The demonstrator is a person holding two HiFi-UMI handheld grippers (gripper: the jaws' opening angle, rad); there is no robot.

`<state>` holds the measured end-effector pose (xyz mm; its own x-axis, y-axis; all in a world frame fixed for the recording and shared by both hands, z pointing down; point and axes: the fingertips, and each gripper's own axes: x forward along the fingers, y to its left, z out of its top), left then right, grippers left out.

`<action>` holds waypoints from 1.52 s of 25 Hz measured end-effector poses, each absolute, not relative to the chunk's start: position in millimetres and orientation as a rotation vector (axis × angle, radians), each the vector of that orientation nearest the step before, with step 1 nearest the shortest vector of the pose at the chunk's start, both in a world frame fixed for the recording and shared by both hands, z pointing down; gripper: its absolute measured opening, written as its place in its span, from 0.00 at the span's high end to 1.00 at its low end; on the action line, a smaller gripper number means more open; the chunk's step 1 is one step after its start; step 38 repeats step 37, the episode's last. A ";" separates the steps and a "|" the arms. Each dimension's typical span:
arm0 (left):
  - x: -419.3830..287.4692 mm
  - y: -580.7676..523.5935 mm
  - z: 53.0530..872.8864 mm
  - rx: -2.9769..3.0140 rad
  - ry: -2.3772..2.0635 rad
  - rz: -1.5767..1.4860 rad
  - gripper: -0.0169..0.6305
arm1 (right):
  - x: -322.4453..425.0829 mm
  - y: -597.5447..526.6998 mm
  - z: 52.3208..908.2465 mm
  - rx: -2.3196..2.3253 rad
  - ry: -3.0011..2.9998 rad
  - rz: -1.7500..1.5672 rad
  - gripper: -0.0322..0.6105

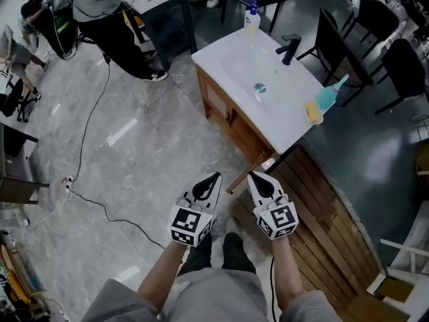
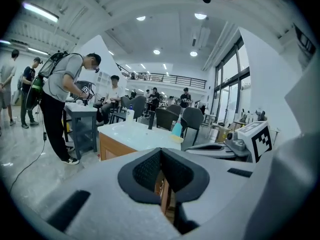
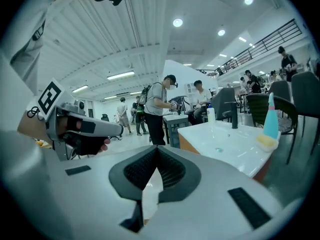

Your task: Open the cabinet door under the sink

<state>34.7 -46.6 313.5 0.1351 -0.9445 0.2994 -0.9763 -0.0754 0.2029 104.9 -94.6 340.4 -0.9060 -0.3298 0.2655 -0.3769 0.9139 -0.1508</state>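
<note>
The sink cabinet (image 1: 231, 116) is wooden with a white basin top (image 1: 255, 72), standing ahead of me. At its near end a wooden door panel (image 1: 249, 172) stands swung out towards me, seen edge on. My left gripper (image 1: 214, 177) and right gripper (image 1: 253, 177) hover side by side just short of that panel, one on each side of it, touching nothing. Both are shut with nothing between their fingers. In the left gripper view the left gripper (image 2: 160, 152) points at the cabinet (image 2: 117, 146). In the right gripper view the right gripper (image 3: 156, 150) has the basin top (image 3: 225, 144) to its right.
On the basin top are a black faucet (image 1: 289, 49), a soap bottle (image 1: 251, 19), a teal bottle (image 1: 328, 96) and a yellow sponge (image 1: 313, 111). Wooden decking (image 1: 322, 233) lies right of the cabinet. A cable (image 1: 100, 206) crosses the floor at left. A person (image 1: 107, 12) stands at a table behind; dark chairs (image 1: 338, 42) are beyond.
</note>
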 end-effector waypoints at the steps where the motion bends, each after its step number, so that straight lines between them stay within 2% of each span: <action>1: 35.0 -47.2 303.5 2.084 -1.863 0.118 0.96 | 104.1 -94.0 328.1 0.539 -2.857 0.283 0.94; 17: 40.8 -31.3 170.2 2.289 -1.951 -0.015 0.96 | 94.5 -68.4 181.4 0.634 -3.076 0.178 0.94; 38: 40.1 -13.1 119.7 2.358 -2.026 -0.086 0.96 | 87.1 -42.9 116.4 0.588 -3.188 0.005 0.94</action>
